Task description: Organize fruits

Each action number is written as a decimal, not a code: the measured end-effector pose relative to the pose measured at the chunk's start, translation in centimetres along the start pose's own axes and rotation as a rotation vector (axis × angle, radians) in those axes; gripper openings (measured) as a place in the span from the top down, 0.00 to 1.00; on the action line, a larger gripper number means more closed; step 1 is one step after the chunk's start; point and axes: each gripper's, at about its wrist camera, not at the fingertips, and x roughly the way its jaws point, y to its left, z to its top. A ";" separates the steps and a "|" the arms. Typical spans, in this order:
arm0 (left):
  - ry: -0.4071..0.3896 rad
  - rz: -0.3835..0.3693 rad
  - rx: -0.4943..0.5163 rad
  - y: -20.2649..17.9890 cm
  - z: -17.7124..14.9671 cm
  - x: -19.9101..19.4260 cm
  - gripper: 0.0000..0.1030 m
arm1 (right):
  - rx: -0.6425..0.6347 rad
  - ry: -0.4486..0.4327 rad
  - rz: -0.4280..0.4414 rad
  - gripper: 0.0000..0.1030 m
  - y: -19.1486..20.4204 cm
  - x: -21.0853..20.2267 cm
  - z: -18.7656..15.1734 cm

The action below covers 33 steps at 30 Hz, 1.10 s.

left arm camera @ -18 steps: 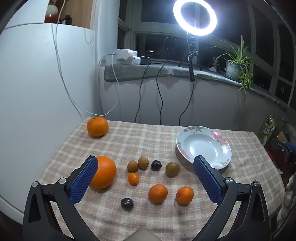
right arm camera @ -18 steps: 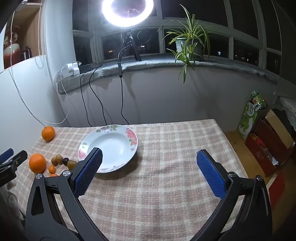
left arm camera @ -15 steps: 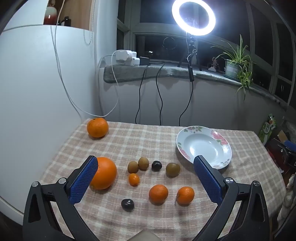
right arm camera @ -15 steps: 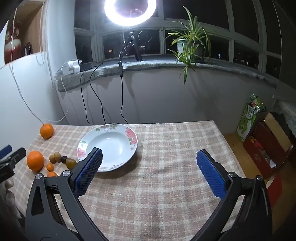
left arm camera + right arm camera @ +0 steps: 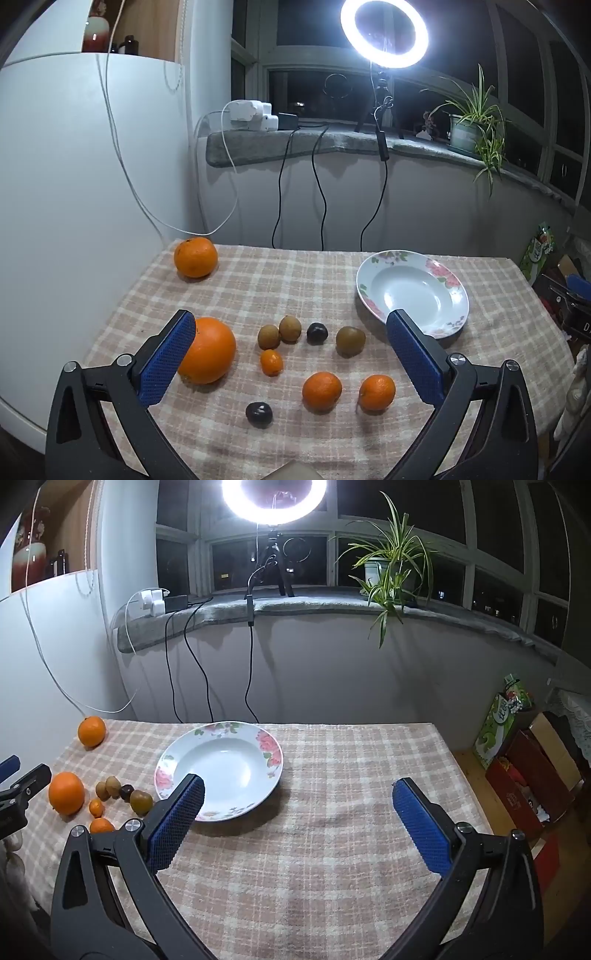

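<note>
plate holds nothing | fruits loose on tablecloth | left gripper, right gripper fingers spread wide

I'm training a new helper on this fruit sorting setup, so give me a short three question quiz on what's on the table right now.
1. True or false: the floral plate already holds fruit.
2. Multiple choice: the orange at the far corner lies A) inside the plate, B) alone, apart from the other fruit, C) between the left tongs' pads.
3. Fill in: both the left tongs and the right tongs stand ____, holding nothing.

Key: 1 false, the plate is empty. 2 B. 3 open.
</note>
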 end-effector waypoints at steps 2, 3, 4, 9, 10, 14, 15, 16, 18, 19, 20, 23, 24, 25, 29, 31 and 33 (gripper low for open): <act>0.000 0.000 0.001 0.0 0.0 0.0 0.00 | 0.004 -0.006 -0.003 0.00 -0.1 0.0 -0.1; -0.002 0.001 0.002 0.0 0.0 0.0 0.00 | 0.006 -0.009 -0.003 0.00 -0.1 0.0 -0.1; -0.001 0.001 0.001 0.0 0.0 0.0 0.00 | 0.008 -0.011 -0.003 0.00 -0.1 0.1 -0.1; -0.004 0.004 0.000 -0.1 0.0 -0.1 0.00 | 0.017 -0.020 0.005 0.00 -0.3 -0.1 0.0; -0.004 0.001 0.001 0.0 0.0 -0.1 0.00 | 0.016 -0.022 0.005 0.00 -0.2 -0.2 0.0; -0.008 0.002 0.006 -0.1 0.0 -0.2 0.00 | 0.015 -0.020 0.006 0.00 -0.2 -0.2 0.0; -0.010 0.003 0.008 -0.2 0.0 -0.3 0.00 | 0.013 -0.018 0.008 0.00 -0.2 -0.2 0.0; -0.011 0.003 0.010 -0.2 0.0 -0.3 0.00 | 0.010 -0.016 0.010 0.00 -0.2 -0.2 0.0; -0.014 0.002 0.012 -0.2 0.0 -0.4 0.00 | 0.004 -0.012 0.016 0.00 -0.1 -0.3 0.1; -0.016 0.002 0.014 -0.3 0.0 -0.5 0.00 | 0.001 -0.010 0.019 0.00 0.0 -0.3 0.1; -0.016 0.001 0.016 -0.3 0.0 -0.5 0.00 | -0.001 -0.008 0.021 0.00 0.0 -0.3 0.1; -0.017 -0.001 0.018 -0.4 0.0 -0.5 0.01 | -0.001 -0.003 0.034 0.00 0.1 -0.4 0.2; -0.018 -0.002 0.019 -0.5 0.0 -0.6 0.01 | -0.001 -0.002 0.037 0.00 0.0 -0.4 0.2; -0.018 -0.001 0.019 -0.5 0.0 -0.6 0.01 | -0.001 -0.002 0.041 0.00 0.0 -0.4 0.2; -0.018 -0.003 0.019 -0.6 0.0 -0.6 0.02 | -0.002 -0.003 0.051 0.00 0.1 -0.5 0.2; -0.017 -0.004 0.019 -0.6 0.1 -0.5 0.02 | -0.004 -0.002 0.054 0.00 0.2 -0.4 0.2; -0.016 -0.006 0.019 -0.7 0.0 -0.5 0.02 | -0.005 0.000 0.056 0.00 0.3 -0.4 0.1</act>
